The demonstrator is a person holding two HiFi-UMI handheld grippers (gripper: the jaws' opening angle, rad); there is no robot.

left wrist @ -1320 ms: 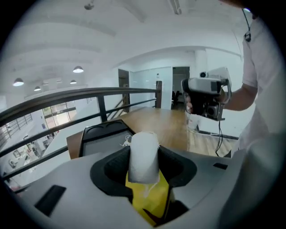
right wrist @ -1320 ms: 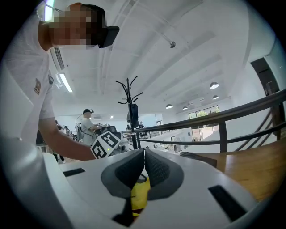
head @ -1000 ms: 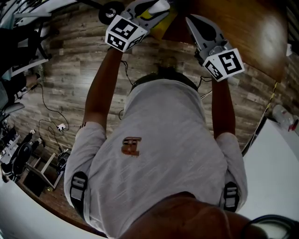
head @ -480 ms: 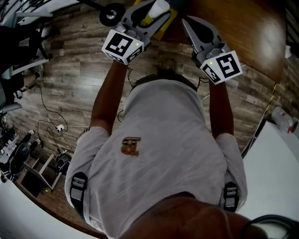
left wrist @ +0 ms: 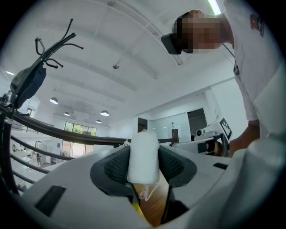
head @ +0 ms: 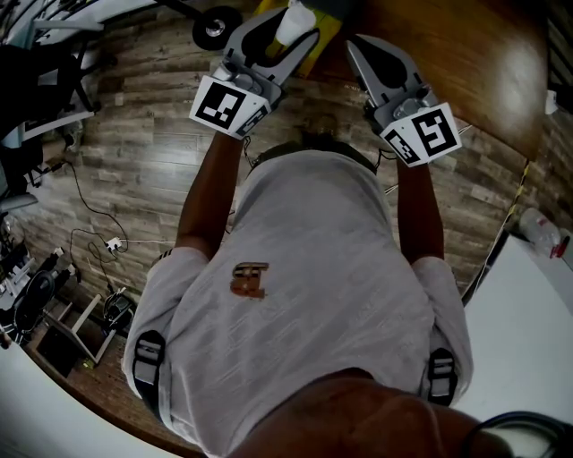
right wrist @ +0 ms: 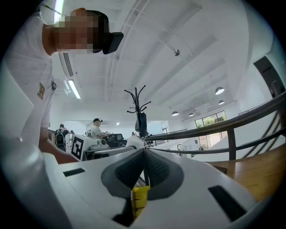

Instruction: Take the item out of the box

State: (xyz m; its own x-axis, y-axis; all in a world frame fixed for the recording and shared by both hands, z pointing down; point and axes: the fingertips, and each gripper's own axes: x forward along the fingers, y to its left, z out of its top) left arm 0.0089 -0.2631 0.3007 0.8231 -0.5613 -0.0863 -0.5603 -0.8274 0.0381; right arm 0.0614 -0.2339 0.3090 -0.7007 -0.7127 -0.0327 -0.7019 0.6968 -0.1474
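My left gripper [head: 288, 22] is shut on a white cylindrical roll [head: 293, 16], which stands upright between the dark pads [left wrist: 117, 166] in the left gripper view, with loose white threads hanging under the roll [left wrist: 143, 156]. A yellow box [head: 320, 49] lies just below and between both grippers. My right gripper [head: 354, 45] has its jaws pressed together. A strip of the yellow box [right wrist: 140, 197] shows pinched low between them in the right gripper view. The left gripper's marker cube [right wrist: 78, 146] shows at the left of that view.
A brown wooden table top [head: 466, 54] lies under the grippers, and plank flooring with cables [head: 107, 237] spreads to the left. A white surface [head: 528, 313] and a bottle [head: 542, 224] are at the right. A coat stand [right wrist: 139, 107] and a railing [right wrist: 232, 129] stand beyond.
My left gripper has tipped and drawn back toward the person with the white roll in it. Its marker cube has moved down and left. The right gripper has barely shifted.
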